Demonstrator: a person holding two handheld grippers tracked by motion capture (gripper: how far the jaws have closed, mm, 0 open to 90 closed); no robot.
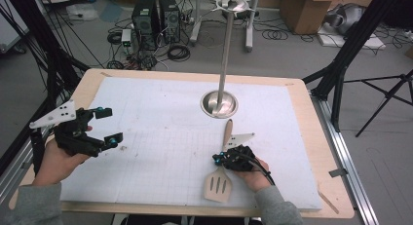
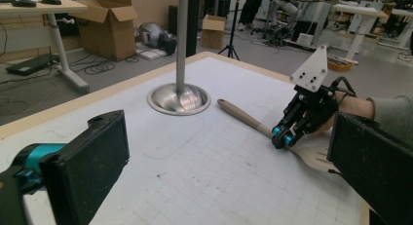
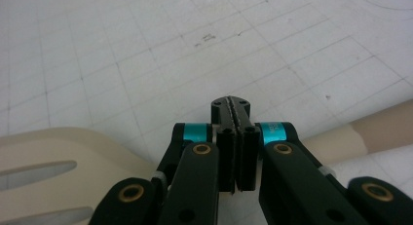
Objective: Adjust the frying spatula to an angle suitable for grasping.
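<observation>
One steel stand (image 1: 220, 102), beyond spatula (image 1: 220, 184)

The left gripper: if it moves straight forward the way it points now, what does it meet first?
Probably the wooden spatula held by the right gripper. The left gripper, jaws open, faces them across bare mat; depth is unclear.

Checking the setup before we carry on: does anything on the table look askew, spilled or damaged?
Nothing stands out. The slotted spatula lies flat on the mat, the right hand-held gripper over its neck, and the steel stand is upright.
</observation>
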